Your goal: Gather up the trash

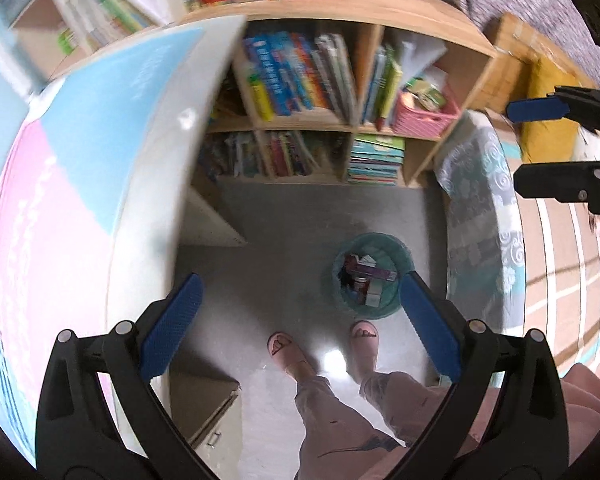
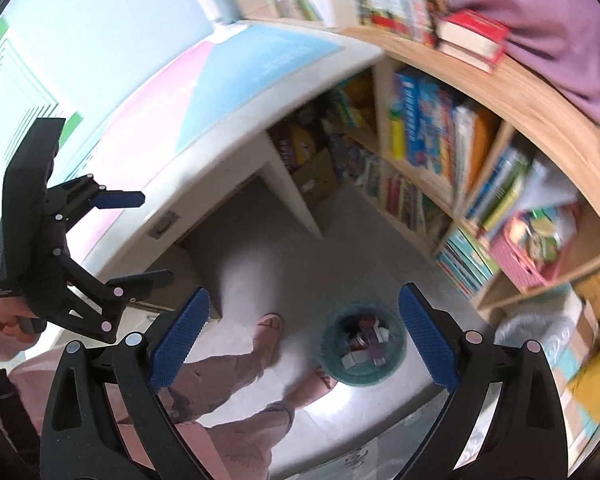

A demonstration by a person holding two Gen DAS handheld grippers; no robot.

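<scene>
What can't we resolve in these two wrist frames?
- Trash bin contents: cartons show, labels too small in both views; in the right wrist view it is blurred.
- Book titles on the shelf: motion blur.
- Desk top: blurred, and cut by the left wrist view's edge, so any trash there is unseen.
- Left gripper and right gripper: jaws open, empty.

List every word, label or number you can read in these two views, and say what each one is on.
None can be read.
Blue book spines on the wooden bookshelf: white lettering, too blurred.
Desk mat: pale lettering in the pink part, too blurred and stretched.
Boxes in the green trash bin: print too small.
Red book on the top shelf: no text shows.
</scene>
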